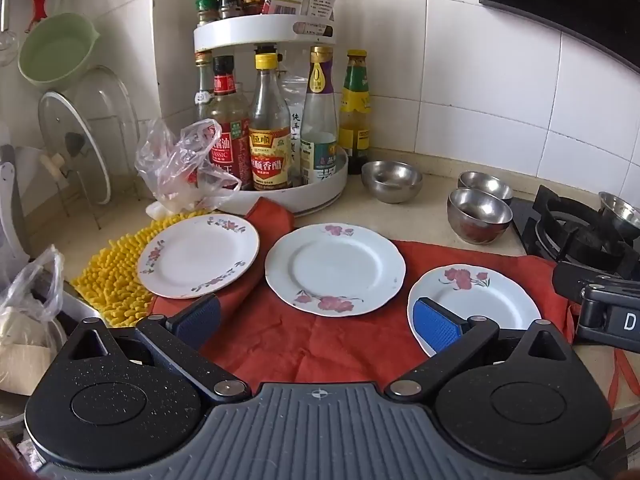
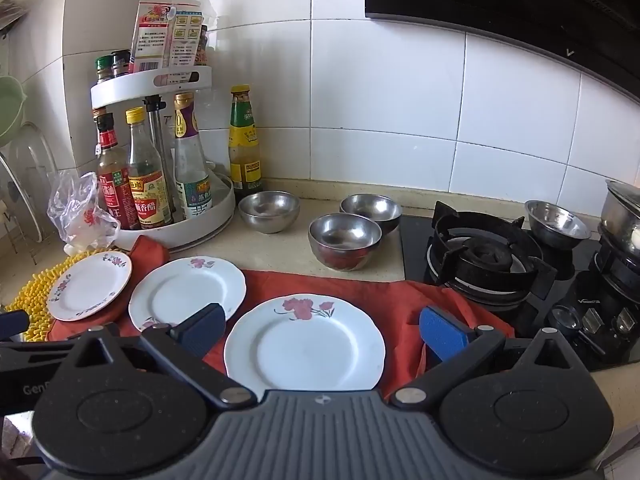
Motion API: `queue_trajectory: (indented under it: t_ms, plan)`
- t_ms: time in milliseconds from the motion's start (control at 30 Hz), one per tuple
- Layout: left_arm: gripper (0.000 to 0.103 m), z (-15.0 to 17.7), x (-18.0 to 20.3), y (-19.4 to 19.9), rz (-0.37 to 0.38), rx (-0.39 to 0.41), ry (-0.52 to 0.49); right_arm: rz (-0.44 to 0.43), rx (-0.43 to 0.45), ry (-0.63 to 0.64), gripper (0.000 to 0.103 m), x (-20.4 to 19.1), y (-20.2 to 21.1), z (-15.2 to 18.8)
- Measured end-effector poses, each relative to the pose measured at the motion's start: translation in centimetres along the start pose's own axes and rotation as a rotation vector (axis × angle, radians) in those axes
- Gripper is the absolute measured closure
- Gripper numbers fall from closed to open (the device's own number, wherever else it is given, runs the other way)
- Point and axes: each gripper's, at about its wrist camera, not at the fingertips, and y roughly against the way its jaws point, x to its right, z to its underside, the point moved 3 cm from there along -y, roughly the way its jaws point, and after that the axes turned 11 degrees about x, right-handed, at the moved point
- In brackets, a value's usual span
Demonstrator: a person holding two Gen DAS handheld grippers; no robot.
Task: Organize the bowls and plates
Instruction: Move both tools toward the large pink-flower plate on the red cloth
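Looking from the left, I am seeing a yellow mat with the left plate lying partly on it and partly on the red cloth. Behind them a plastic bag is sitting against the white bottle rack. I am holding the left gripper low over the near edge of the cloth, its fingers spread wide and gripping nothing; its left pad is hanging just near the left plate and its right pad is overlapping the near left rim of the right plate. The middle plate is lying flat on the cloth between the other two, apart from both.

Moving right, I am keeping the right gripper over the right plate, which is sitting between its wide-open fingers; they are holding nothing, and I cannot tell whether they are touching the rim. Far behind the plates, three steel bowls are standing upright on the counter: one bowl just beside the rack, and a pair further right, the nearer one touching or just in front of the farther. At the far right a fourth small bowl is resting on the gas stove, and a steel pot is standing at the frame edge.
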Motion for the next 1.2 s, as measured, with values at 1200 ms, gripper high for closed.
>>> queue_trajectory:
  t_ms: [1200]
  plan:
    - [0.0, 2.8, 2.6, -3.1, 0.042, -0.168, -0.039, 0.076, -0.099, -0.013, 0.001, 2.7, -2.5, 2.2]
